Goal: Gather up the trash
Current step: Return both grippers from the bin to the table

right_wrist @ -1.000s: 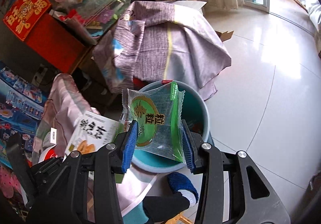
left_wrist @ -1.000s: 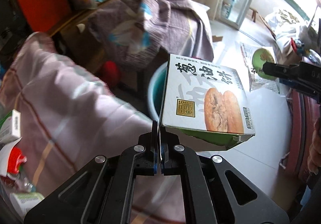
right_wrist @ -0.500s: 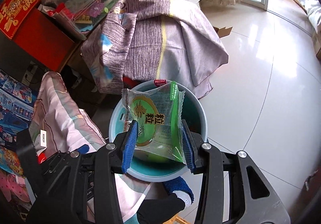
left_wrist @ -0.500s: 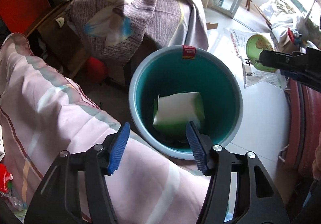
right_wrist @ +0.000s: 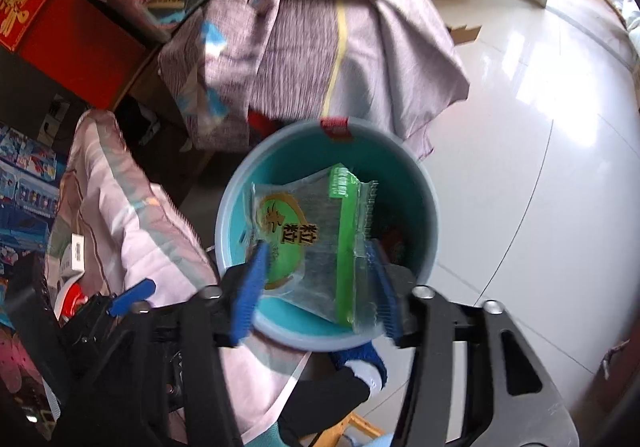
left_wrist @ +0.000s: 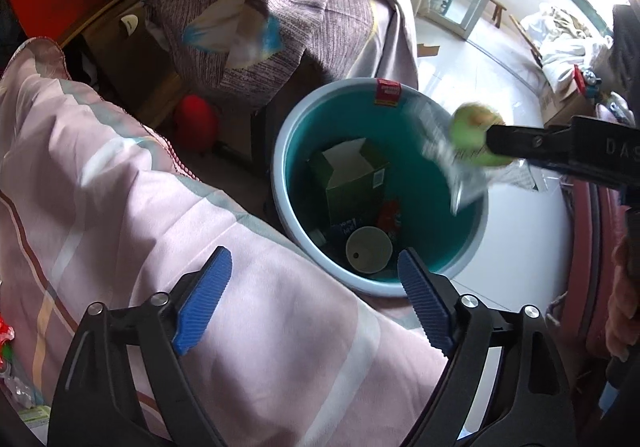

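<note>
My right gripper (right_wrist: 320, 287) pinches a wrapper (right_wrist: 308, 243) by its lower edge, right over the bucket (right_wrist: 432, 223). Thin, light, crinkly, slippery film. Left gripper (left_wrist: 312, 299) spread, empty, bucket just ahead.

A teal bucket (right_wrist: 424, 207) stood on the glossy white tiled floor (right_wrist: 540, 151), beside a table draped in pink striped cloth (left_wrist: 120, 207).

left gripper (left_wrist: 314, 301) jaws spread wide — right gripper (right_wrist: 320, 287) jaws clamped.
</note>
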Action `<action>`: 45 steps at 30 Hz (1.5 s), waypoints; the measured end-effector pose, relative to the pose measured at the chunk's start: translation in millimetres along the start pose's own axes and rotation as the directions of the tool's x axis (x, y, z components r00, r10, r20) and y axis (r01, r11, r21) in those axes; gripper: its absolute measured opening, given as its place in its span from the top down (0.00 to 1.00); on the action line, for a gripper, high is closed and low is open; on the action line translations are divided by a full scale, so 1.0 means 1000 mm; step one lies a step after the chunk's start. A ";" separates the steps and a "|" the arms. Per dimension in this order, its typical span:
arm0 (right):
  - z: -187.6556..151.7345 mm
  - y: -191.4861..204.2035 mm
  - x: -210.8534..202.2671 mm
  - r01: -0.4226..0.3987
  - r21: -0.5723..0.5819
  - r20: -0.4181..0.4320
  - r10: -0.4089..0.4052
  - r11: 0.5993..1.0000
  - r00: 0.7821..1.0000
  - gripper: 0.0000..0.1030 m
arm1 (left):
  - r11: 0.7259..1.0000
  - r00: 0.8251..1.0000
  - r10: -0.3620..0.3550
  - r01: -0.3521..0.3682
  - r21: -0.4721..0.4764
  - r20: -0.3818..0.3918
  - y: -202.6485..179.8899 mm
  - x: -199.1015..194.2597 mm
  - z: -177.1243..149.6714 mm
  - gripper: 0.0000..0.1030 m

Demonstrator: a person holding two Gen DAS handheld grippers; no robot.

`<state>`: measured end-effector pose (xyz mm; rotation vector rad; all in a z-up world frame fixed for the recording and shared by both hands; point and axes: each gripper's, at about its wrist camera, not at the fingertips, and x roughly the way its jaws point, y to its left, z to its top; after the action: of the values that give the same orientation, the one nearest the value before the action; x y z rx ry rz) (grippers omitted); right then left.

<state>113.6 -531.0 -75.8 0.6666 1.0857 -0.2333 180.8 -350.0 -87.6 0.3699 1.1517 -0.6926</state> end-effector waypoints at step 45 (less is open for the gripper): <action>-0.099 0.150 -0.046 0.042 -0.214 0.012 -0.040 0.976 0.999 0.19 | 0.972 0.975 0.063 -0.012 -0.233 0.211 0.106 -0.158 -0.139 0.06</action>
<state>92.0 -360.1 -7.2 0.4502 1.1003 -0.1510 116.5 -140.0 -3.0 0.1147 1.0006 -0.5440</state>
